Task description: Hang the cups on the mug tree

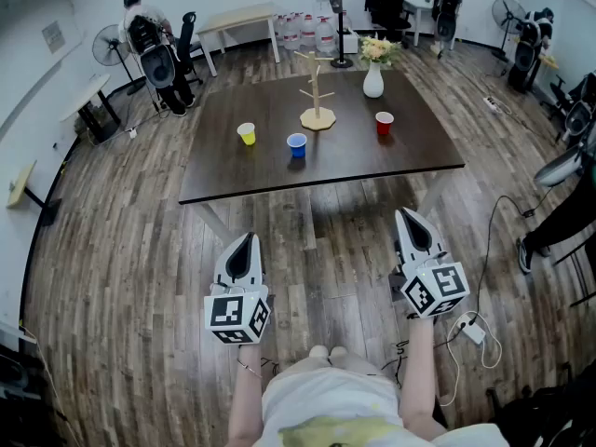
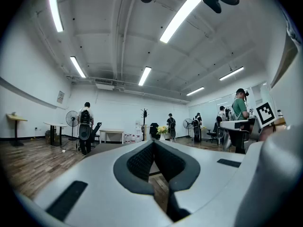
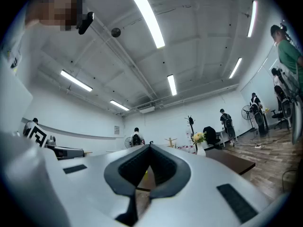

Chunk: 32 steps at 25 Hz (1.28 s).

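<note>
While the dark table (image 1: 233, 180) fills the far middle of the room, the left gripper (image 1: 247, 238) and right gripper (image 1: 408, 215) hang near the person, each with jaws pressed together and empty. The mug tree (image 1: 317, 101) stands mid-table, the yellow cup (image 1: 246, 134) at its left, the blue cup (image 1: 296, 144) nearer and the red cup (image 1: 384, 123) at its right.

No text I can read, just black-and-white square codes on cubes of my left gripper (image 1: 248, 242) and right gripper (image 1: 410, 217).
</note>
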Each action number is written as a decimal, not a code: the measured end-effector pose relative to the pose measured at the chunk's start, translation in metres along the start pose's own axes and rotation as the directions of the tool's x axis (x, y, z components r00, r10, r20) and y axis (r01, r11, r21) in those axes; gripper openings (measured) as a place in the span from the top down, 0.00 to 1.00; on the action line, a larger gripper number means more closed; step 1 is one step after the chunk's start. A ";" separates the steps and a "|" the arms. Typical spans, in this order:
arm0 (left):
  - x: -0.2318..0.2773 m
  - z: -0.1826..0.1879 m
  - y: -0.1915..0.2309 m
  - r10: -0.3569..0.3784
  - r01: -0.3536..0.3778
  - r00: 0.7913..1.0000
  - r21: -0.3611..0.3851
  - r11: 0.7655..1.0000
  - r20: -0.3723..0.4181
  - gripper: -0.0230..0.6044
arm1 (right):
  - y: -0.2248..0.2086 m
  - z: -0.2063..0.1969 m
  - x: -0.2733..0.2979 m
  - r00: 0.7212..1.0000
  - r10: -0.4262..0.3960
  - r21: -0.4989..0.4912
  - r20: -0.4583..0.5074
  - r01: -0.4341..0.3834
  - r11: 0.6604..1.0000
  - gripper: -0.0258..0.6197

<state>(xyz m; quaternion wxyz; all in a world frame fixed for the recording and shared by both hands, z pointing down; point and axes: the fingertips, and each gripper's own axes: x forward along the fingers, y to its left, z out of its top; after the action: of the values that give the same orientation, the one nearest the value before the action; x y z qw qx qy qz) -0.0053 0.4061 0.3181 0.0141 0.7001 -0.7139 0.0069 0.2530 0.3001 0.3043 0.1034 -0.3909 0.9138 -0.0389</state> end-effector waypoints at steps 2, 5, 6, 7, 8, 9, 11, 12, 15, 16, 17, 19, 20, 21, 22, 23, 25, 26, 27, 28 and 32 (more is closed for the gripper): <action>0.000 -0.001 -0.001 0.000 0.000 1.000 0.000 1.000 0.001 0.93 | -0.002 -0.002 -0.002 1.000 -0.011 0.000 -0.009 0.011 1.000 0.93; 0.001 -0.001 -0.003 0.001 -0.001 1.000 0.000 1.000 0.000 0.93 | -0.005 -0.003 -0.004 1.000 -0.017 0.000 -0.015 0.017 1.000 0.93; 0.001 -0.002 -0.004 0.001 -0.001 1.000 -0.001 1.000 -0.002 0.93 | -0.007 -0.003 -0.004 1.000 -0.018 0.001 -0.016 0.018 1.000 0.93; 0.002 -0.002 -0.005 0.001 -0.001 1.000 -0.002 1.000 -0.003 0.93 | -0.008 -0.003 -0.004 1.000 -0.017 0.001 -0.019 0.017 1.000 0.93; 0.002 -0.002 -0.006 0.002 -0.002 1.000 -0.003 1.000 -0.004 0.93 | -0.009 -0.003 -0.005 1.000 -0.017 0.000 -0.021 0.017 1.000 0.93; 0.003 -0.001 -0.006 0.002 -0.002 1.000 -0.004 1.000 -0.005 0.93 | -0.009 -0.003 -0.004 1.000 -0.016 -0.002 -0.024 0.016 1.000 0.93; 0.005 -0.001 -0.009 0.003 -0.003 1.000 -0.004 1.000 -0.006 0.93 | -0.012 -0.002 -0.004 0.999 -0.016 -0.008 -0.027 0.016 1.000 0.93; 0.007 -0.001 -0.010 0.003 -0.003 1.000 -0.004 1.000 -0.007 0.93 | -0.014 -0.002 -0.004 0.999 -0.018 -0.008 -0.027 0.018 1.000 0.93; 0.011 -0.004 -0.017 -0.001 0.001 1.000 0.000 1.000 -0.013 0.93 | -0.022 -0.003 -0.004 1.000 -0.025 0.003 -0.018 0.025 1.000 0.93; 0.011 -0.006 -0.020 -0.004 0.004 1.000 0.002 1.000 -0.017 0.93 | -0.024 -0.004 -0.005 1.000 -0.027 0.009 -0.014 0.027 1.000 0.93; 0.011 -0.008 -0.022 -0.006 0.006 1.000 0.003 1.000 -0.021 0.93 | -0.026 -0.005 -0.005 1.000 -0.029 0.014 -0.012 0.029 0.999 0.93; 0.010 -0.012 -0.024 -0.003 0.003 1.000 -0.002 1.000 -0.028 0.93 | -0.028 -0.008 -0.003 0.999 -0.028 0.023 -0.015 0.028 0.999 0.93; 0.011 -0.013 -0.024 0.002 -0.002 1.000 -0.006 1.000 -0.030 0.93 | -0.028 -0.009 -0.001 1.000 -0.023 0.027 -0.018 0.024 0.999 0.93; 0.012 -0.014 -0.022 0.007 -0.008 0.999 -0.011 1.000 -0.031 0.93 | -0.027 -0.010 0.002 1.000 -0.018 0.031 -0.020 0.018 0.999 0.93; 0.014 -0.015 -0.021 0.012 -0.013 0.999 -0.015 1.000 -0.033 0.93 | -0.027 -0.011 0.005 1.000 -0.013 0.035 -0.021 0.013 0.999 0.93; 0.015 -0.015 -0.019 0.016 -0.017 0.999 -0.018 1.000 -0.036 0.93 | -0.027 -0.012 0.008 1.000 -0.010 0.039 -0.022 0.010 0.999 0.93; 0.019 -0.016 -0.017 0.017 -0.018 0.999 -0.024 1.000 -0.039 0.93 | -0.029 -0.014 0.014 1.000 -0.007 0.049 -0.022 0.008 0.999 0.93; 0.022 -0.017 -0.016 0.017 -0.018 0.999 -0.026 1.000 -0.039 0.93 | -0.031 -0.014 0.019 1.000 -0.006 0.054 -0.021 0.008 0.999 0.93; 0.026 -0.017 -0.015 0.018 -0.019 0.999 -0.026 0.999 -0.040 0.93 | -0.033 -0.014 0.023 1.000 -0.006 0.059 -0.018 0.007 0.998 0.93; 0.031 -0.018 -0.013 0.020 -0.021 0.999 -0.027 0.999 -0.042 0.93 | -0.036 -0.013 0.029 1.000 -0.006 0.061 -0.015 0.007 0.998 0.93; 0.056 -0.020 -0.001 0.023 -0.024 0.999 -0.033 0.999 -0.044 0.93 | -0.045 -0.013 0.055 1.000 -0.004 0.055 -0.008 0.004 0.998 0.93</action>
<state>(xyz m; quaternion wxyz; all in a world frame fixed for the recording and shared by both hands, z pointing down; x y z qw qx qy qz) -0.0051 0.3509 0.3397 0.0415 0.6910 -0.7216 0.0103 0.2453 0.2293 0.3148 0.1103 -0.3895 0.9120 -0.0661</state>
